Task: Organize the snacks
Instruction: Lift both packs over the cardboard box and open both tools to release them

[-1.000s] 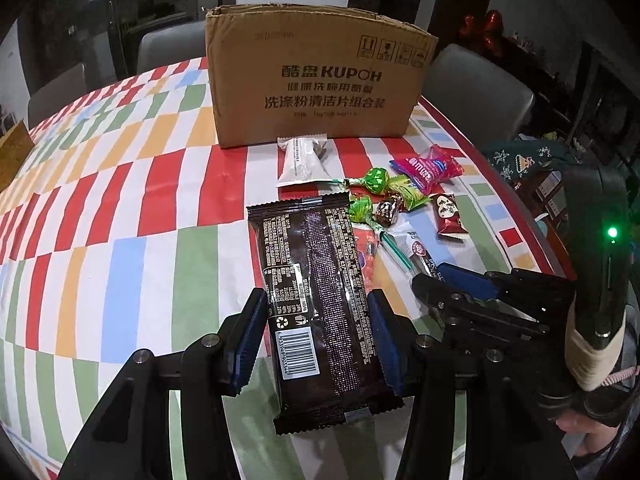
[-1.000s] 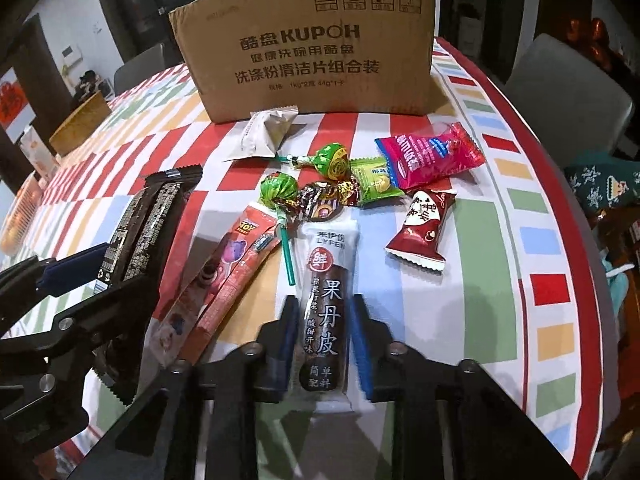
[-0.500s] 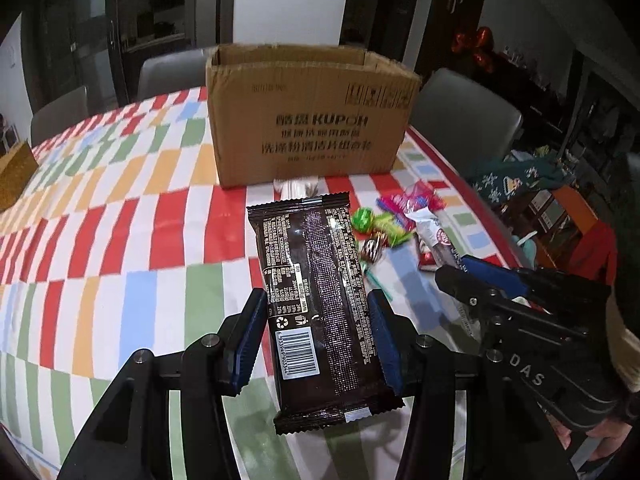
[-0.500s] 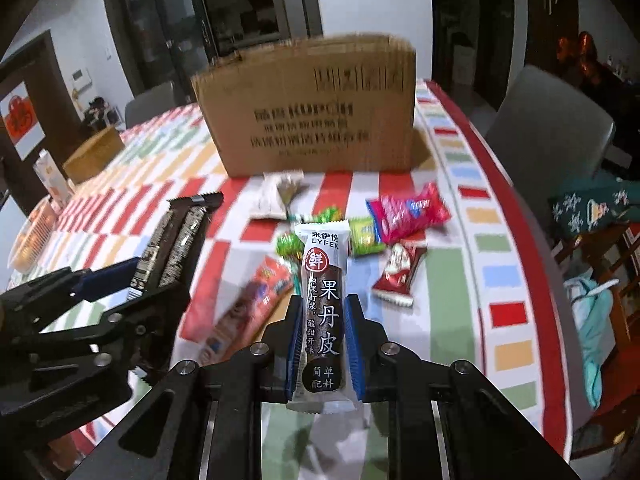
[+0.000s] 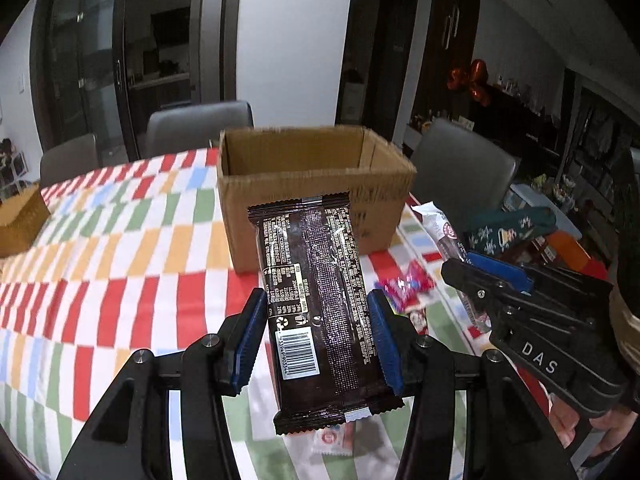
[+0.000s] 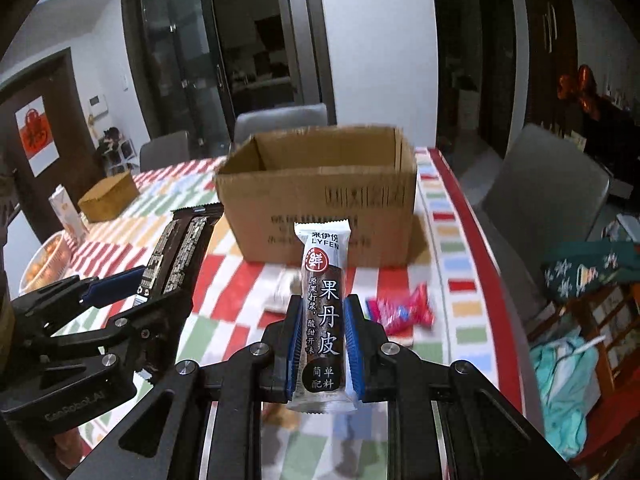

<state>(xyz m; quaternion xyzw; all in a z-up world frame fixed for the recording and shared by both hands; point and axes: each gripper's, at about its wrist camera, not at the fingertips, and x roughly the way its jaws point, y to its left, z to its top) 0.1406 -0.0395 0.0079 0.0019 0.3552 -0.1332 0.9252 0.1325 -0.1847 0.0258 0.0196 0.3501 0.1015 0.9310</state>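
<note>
Two snacks are in the air at once, one per gripper. Left gripper (image 5: 318,338): fingers closed onto the long edges of the brown pack (image 5: 320,312), blue pads at its lower half, barcode side toward the camera. Right gripper (image 6: 325,344): fingers closed narrowly on the fruit strip (image 6: 323,312), held near its lower end, label facing the camera. Both packs are raised above the table (image 5: 100,272), short of the box (image 6: 320,192), whose top is open; nothing can be seen in the part of its interior that shows. A pink packet (image 6: 400,312) and other blurred sweets lie on the cloth below. Handling judgement: both items look light, in glossy film wrappers, probably slippery. The brown pack looks flat and fairly stiff, so an edge grip at mid-length should hold without twisting. The fruit strip is narrow and likely pliable, so its free upper end may droop. Firm pressure risks crushing the contents of either.
</note>
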